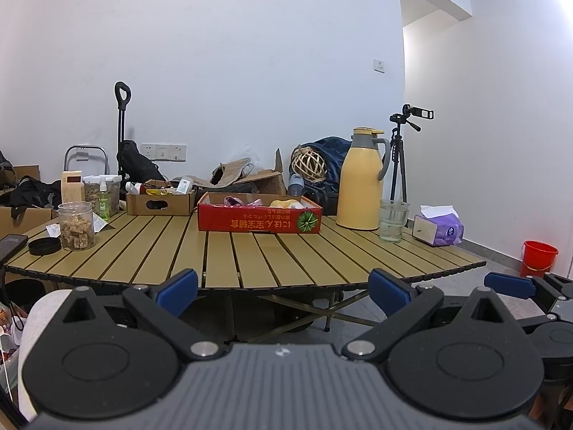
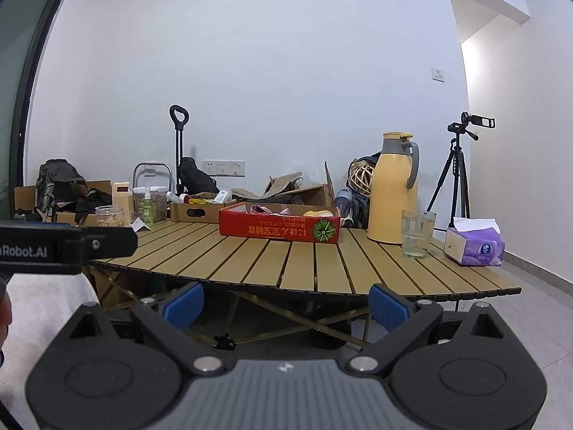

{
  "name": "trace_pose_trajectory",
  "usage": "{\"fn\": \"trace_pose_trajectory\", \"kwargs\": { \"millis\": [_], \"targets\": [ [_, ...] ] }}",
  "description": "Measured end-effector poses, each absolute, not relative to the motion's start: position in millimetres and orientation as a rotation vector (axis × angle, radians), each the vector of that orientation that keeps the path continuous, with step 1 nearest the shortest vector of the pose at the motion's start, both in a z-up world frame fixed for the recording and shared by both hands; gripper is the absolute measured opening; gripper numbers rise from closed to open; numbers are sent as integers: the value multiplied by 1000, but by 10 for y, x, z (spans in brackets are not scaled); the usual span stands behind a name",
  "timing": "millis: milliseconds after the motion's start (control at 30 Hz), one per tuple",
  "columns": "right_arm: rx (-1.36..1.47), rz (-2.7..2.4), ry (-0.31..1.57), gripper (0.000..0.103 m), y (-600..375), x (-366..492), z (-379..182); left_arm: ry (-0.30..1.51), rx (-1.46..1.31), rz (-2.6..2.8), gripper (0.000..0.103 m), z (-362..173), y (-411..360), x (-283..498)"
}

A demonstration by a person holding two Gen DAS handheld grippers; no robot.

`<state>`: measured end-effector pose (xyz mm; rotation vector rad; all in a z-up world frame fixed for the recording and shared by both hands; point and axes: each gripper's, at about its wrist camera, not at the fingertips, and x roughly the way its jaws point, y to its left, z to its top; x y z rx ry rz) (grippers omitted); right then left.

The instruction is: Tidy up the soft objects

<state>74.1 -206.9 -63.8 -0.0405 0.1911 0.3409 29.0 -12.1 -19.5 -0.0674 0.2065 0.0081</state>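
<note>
A red cardboard box (image 1: 258, 216) (image 2: 279, 227) stands on the far middle of the slatted wooden table (image 1: 250, 254) (image 2: 322, 265). Soft pink (image 1: 236, 200) (image 2: 263, 210) and yellow (image 1: 286, 203) (image 2: 317, 212) things lie inside it. A purple tissue pack (image 1: 438, 230) (image 2: 474, 245) lies at the table's right end. My left gripper (image 1: 283, 288) is open and empty, held before the table's near edge. My right gripper (image 2: 286, 302) is open and empty too, below the near edge; one of its fingers (image 1: 508, 284) shows in the left wrist view.
A yellow thermos jug (image 1: 361, 179) (image 2: 394, 188) and a water glass (image 1: 393, 220) (image 2: 417, 233) stand right of the box. A snack jar (image 1: 76, 225) with its black lid (image 1: 44, 245), a brown carton (image 1: 159, 202) and bottles stand at left. A tripod (image 2: 456, 175) and red bucket (image 1: 537, 258) are on the floor.
</note>
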Motion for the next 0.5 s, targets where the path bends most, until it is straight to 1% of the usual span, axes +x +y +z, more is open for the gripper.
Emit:
{"fn": "trace_pose_trajectory", "kwargs": {
  "millis": [500],
  "targets": [
    [-43,344,189,99,-2068,758,-649,200,-66,11,103,-193,-112,301]
  ]
}}
